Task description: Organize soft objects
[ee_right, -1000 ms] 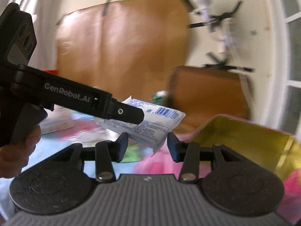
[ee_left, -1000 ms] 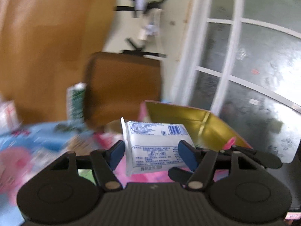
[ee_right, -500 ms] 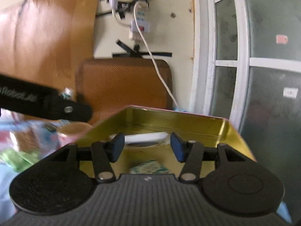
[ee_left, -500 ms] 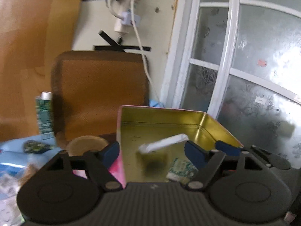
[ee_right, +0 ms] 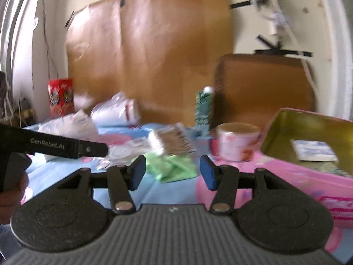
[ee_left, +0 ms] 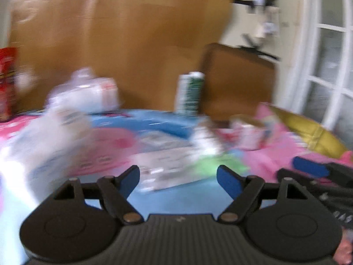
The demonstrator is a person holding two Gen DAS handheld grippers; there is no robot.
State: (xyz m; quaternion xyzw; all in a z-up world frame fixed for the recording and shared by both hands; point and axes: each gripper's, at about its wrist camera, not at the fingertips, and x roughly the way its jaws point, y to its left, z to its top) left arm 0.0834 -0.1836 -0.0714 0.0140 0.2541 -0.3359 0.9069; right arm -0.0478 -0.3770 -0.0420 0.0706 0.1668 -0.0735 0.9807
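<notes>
Since half a second ago both views have swung away from the gold-lined tin toward the cluttered surface, and the white packet that was dropping from the left claw now lies flat inside the tin.

The left claw (ee_left: pixel 178 178) stands wide with nothing between its blue pads; its view is badly motion-blurred. Beyond it lie pale wrapped packets on the blue and pink surface (ee_left: pixel 176 198).

The right claw (ee_right: pixel 172 171) is also spread, holding nothing. Just ahead of it sits a green soft pack (ee_right: pixel 174 169), with a brown barcoded packet (ee_right: pixel 174 141) behind it. To the right stands a pink roll (ee_right: pixel 237 142), then the tin (ee_right: pixel 308 119) with the white packet (ee_right: pixel 313 150) resting in it. A green carton (ee_right: pixel 204 108) stands upright farther back.
</notes>
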